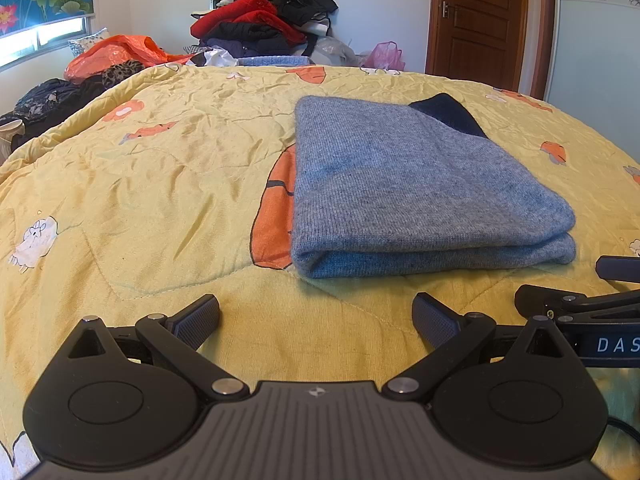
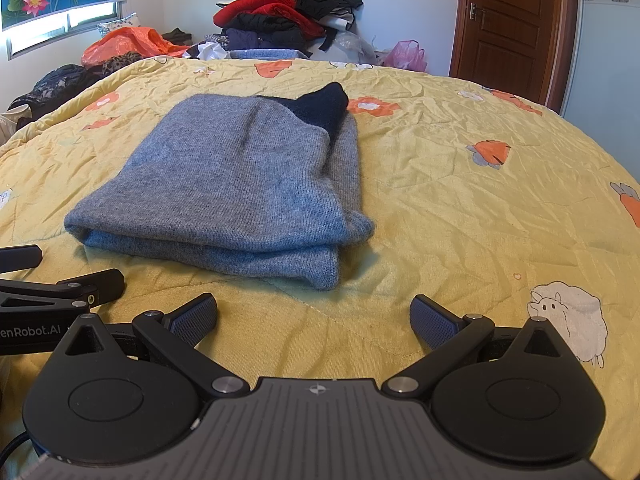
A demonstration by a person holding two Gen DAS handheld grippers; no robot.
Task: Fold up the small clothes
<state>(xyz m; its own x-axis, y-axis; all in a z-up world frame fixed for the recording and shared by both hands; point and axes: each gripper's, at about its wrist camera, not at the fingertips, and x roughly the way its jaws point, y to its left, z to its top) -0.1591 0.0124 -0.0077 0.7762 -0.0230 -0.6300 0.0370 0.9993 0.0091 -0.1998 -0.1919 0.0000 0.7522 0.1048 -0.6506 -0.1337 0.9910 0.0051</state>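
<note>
A grey knit garment (image 1: 416,184) lies folded in a flat stack on the yellow quilt (image 1: 160,184), with a dark navy part (image 1: 448,114) sticking out at its far end. It also shows in the right wrist view (image 2: 236,184). My left gripper (image 1: 316,320) is open and empty, just in front of the garment's near fold and a little to its left. My right gripper (image 2: 314,320) is open and empty, in front of the garment's near right corner. The right gripper's fingers (image 1: 576,300) show at the right edge of the left wrist view. The left gripper's fingers (image 2: 72,288) show at the left edge of the right wrist view.
A tall pile of red and black clothes (image 1: 264,20) stands at the far end of the bed, with an orange plastic bag (image 1: 116,54) and dark clothes (image 1: 48,100) to the left. A pink bag (image 2: 408,54) and a brown door (image 2: 516,20) are at the far right.
</note>
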